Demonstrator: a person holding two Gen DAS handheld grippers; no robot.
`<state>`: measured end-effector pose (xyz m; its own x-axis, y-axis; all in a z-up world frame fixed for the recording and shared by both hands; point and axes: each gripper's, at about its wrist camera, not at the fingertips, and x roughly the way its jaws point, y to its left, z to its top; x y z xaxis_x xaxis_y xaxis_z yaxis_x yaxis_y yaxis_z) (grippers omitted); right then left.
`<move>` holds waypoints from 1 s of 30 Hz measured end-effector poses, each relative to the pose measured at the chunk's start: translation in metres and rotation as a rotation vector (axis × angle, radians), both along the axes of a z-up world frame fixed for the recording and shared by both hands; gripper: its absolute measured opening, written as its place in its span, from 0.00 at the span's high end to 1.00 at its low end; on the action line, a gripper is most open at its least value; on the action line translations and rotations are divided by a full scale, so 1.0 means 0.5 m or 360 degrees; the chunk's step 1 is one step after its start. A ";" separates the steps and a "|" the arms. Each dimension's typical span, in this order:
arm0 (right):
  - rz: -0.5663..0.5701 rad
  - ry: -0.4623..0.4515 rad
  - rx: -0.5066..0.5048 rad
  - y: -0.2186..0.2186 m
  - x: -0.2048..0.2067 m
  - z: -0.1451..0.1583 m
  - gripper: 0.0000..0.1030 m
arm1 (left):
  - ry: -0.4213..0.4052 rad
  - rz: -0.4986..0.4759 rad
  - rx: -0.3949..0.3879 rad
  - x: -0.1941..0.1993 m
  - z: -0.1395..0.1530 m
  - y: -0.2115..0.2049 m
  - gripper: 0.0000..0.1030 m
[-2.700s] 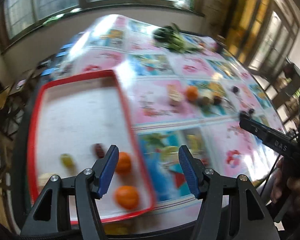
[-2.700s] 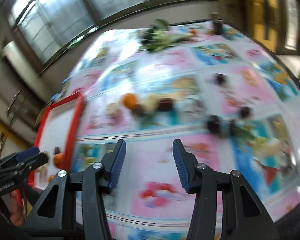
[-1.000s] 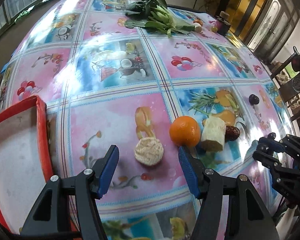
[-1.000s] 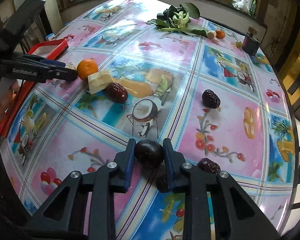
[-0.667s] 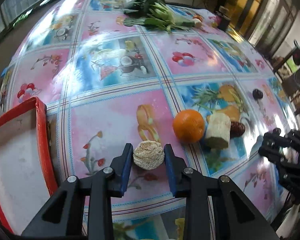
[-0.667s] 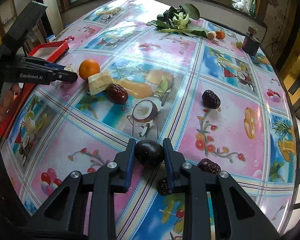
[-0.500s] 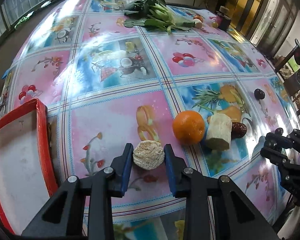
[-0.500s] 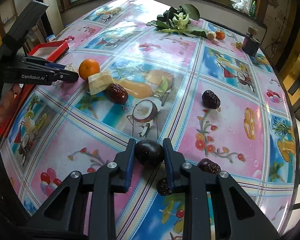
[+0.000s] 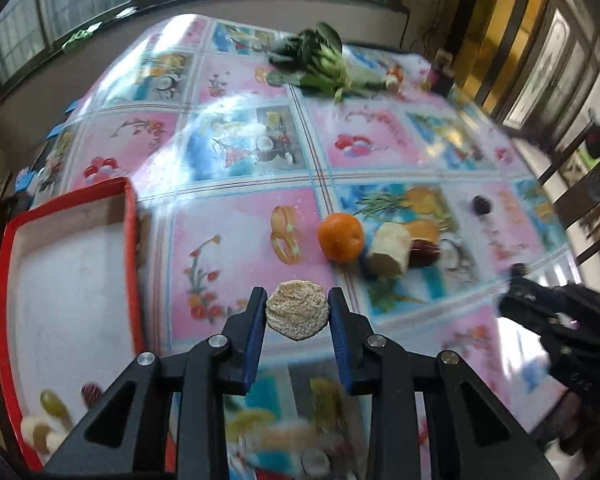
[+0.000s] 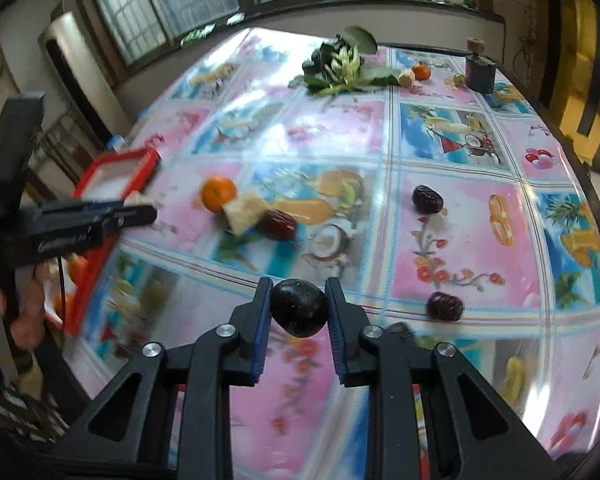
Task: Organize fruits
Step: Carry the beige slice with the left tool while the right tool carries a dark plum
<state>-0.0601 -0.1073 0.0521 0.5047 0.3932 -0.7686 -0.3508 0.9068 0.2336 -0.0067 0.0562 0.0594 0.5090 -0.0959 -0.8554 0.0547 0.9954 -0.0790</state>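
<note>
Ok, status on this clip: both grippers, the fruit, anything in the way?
Left hand-held gripper shut on round tan fibrous fruit slice. Right hand-held gripper shut on dark glossy plum. Red-rimmed white tray to the left, path looks clear.

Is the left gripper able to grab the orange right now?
Probably not yet: the left gripper is already shut on a tan round chunk, so its jaws are full. The orange itself sits uncovered on the table ahead.
</note>
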 end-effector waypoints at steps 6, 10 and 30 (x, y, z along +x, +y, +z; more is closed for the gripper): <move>0.0008 0.0010 0.0155 0.059 -0.027 0.027 0.73 | -0.0041 0.0097 -0.0021 -0.084 0.047 0.068 0.71; 0.0100 0.0002 0.0163 0.128 -0.041 0.038 0.73 | -0.0060 0.0187 0.0006 -0.137 0.064 0.135 0.71; 0.0491 -0.0077 0.0093 0.501 -0.039 0.079 0.73 | -0.0074 0.0489 0.0076 -0.212 0.065 0.392 0.71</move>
<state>-0.0797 0.1431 0.0918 0.3902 0.5762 -0.7181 -0.6193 0.7414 0.2584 -0.1125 0.2523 0.0919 0.5468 0.1082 -0.8302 -0.2465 0.9685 -0.0361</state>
